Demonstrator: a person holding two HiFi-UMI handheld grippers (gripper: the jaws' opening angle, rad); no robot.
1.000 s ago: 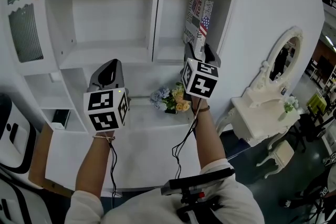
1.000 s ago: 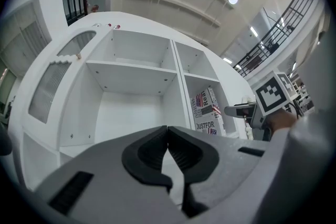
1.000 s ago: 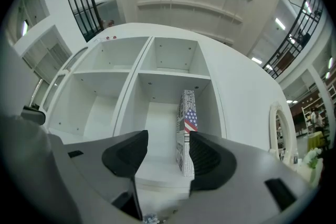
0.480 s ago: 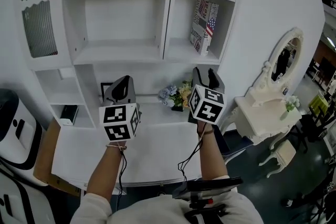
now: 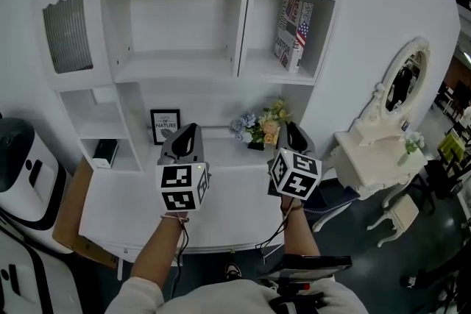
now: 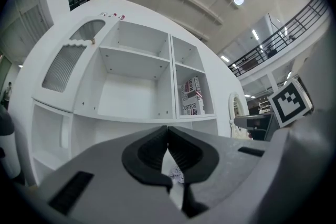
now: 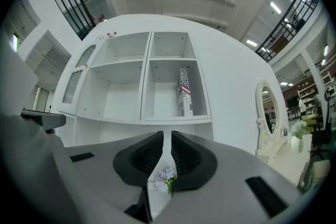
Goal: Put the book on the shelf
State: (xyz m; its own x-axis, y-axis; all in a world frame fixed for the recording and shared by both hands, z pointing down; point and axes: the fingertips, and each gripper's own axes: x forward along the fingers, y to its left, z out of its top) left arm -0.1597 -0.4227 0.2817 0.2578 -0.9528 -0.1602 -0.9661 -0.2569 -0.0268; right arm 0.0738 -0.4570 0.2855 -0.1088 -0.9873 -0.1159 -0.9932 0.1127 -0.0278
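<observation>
The book (image 5: 294,31) stands upright (long axis vertical) in the shelf's (image 5: 184,68) right bay. Both have dropped away since: left gripper (image 5: 188,130) pinched together, right gripper (image 5: 293,131) just closing, an empty slit.

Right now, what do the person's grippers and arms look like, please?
Left gripper and right gripper: grey shells, black ribbed fingers, white cubes with black square markers. Black cables trail behind; sleeves white. The right's fingers have just been closing, empty.
</observation>
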